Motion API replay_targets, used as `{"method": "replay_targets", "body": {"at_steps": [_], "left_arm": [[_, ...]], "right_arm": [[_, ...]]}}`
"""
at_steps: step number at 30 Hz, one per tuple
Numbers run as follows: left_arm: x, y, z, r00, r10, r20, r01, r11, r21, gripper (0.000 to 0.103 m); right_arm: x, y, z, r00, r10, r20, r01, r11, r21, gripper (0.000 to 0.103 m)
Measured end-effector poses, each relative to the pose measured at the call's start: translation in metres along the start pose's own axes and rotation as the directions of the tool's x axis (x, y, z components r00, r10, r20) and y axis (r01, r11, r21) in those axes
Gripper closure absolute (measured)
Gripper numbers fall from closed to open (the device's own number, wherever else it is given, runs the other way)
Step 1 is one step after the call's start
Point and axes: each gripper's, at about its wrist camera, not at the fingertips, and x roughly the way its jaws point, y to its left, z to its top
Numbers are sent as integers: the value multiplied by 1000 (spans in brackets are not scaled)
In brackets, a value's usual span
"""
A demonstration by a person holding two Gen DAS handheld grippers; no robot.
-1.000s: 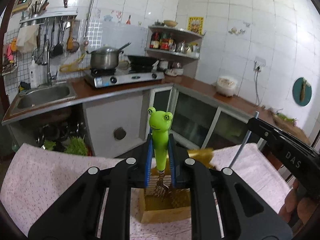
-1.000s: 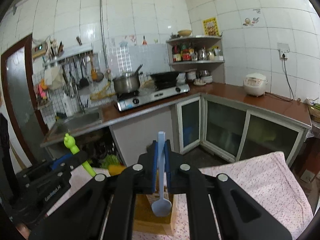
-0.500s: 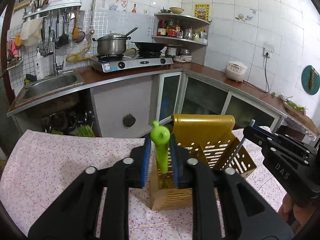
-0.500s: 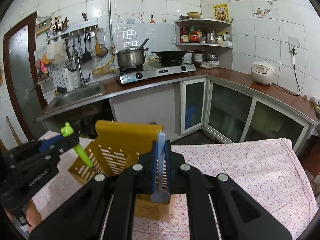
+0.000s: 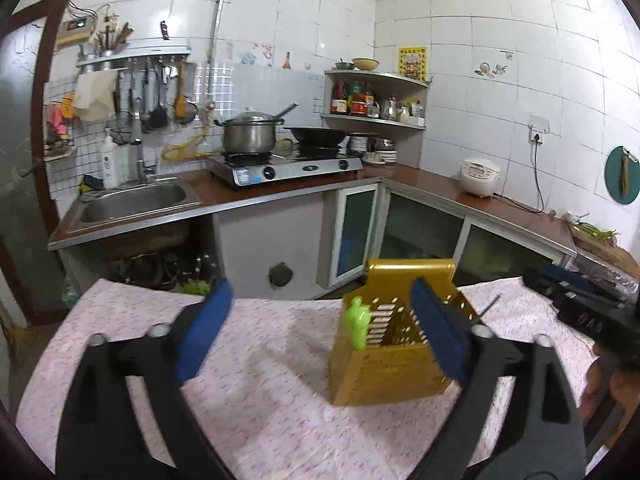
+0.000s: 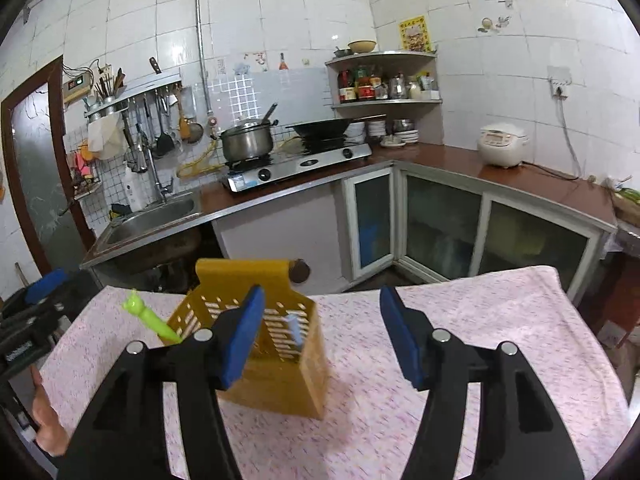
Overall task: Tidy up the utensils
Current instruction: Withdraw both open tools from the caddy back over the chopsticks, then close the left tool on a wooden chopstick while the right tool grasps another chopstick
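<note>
Both utensils dropped: green frog fork (image 5: 357, 322) and pale blue spoon (image 6: 293, 326) standing in the yellow holder (image 5: 390, 354) on the worktop (image 5: 260, 380). Left gripper (image 5: 322, 334) just sprung wide, right gripper (image 6: 322, 338) just opened partway, nothing between either's jaws. Best drawn straight back, clear of the handles, to avoid tipping the holder.

At the lower part of the frame we see a pink speckled cloth (image 5: 280, 380) covering the table. Behind it, across the middle, runs a brown countertop (image 5: 440, 184) with a steel sink (image 5: 136, 200) at the left. Right of the sink sits a two-burner gas stove (image 5: 288, 166), carrying a lidded steel pot (image 5: 250, 134) and a dark wok (image 5: 318, 134). At the upper left we note ladles and spatulas hanging from a wall rack (image 5: 152, 92). A corner shelf (image 5: 380, 96) near the centre top holds bottles and jars. A white rice cooker (image 5: 479, 178) stands at the right, below a wall socket (image 5: 538, 132).
</note>
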Motion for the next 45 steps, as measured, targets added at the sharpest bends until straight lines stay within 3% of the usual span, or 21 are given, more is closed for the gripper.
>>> {"method": "replay_targets", "body": {"at_steps": [7, 16, 21, 26, 30, 32, 35, 39, 43, 45], "left_arm": [[-50, 15, -28, 1000, 10, -24, -9, 1000, 1, 5], [-78, 19, -77, 991, 8, -135, -8, 1000, -3, 5], [-80, 17, -110, 979, -3, -203, 4, 1000, 5, 5], [-74, 23, -135, 951, -45, -305, 36, 999, -37, 6], [-65, 19, -151, 919, -68, -389, 63, 998, -24, 27], [-60, 16, -157, 903, -75, -424, 77, 997, -14, 32], [-51, 12, -163, 884, -85, -461, 87, 996, -17, 37], [-32, 9, -171, 837, -119, -534, 108, 993, -53, 60], [-18, 2, -172, 820, -111, -561, 99, 994, -52, 71], [-13, 0, -172, 808, -113, -578, 99, 993, -56, 83]], "right_arm": [[-43, -10, -26, 991, -129, -39, 126, 990, -66, 38], [-66, -15, -93, 974, -161, -159, 150, 985, -82, 36], [-67, -18, -128, 962, -154, -226, 142, 987, -72, 36], [-60, -16, -151, 935, -168, -313, 155, 986, -65, 36], [-50, -16, -162, 904, -159, -397, 153, 987, -48, 36], [-46, -15, -166, 890, -161, -426, 160, 986, -39, 39], [-39, -11, -170, 876, -147, -458, 154, 988, -23, 53], [-28, -8, -178, 854, -131, -503, 142, 990, -16, 66], [-15, -4, -179, 838, -128, -530, 137, 990, -21, 80], [-11, -4, -179, 832, -124, -541, 132, 991, -24, 84]]}}
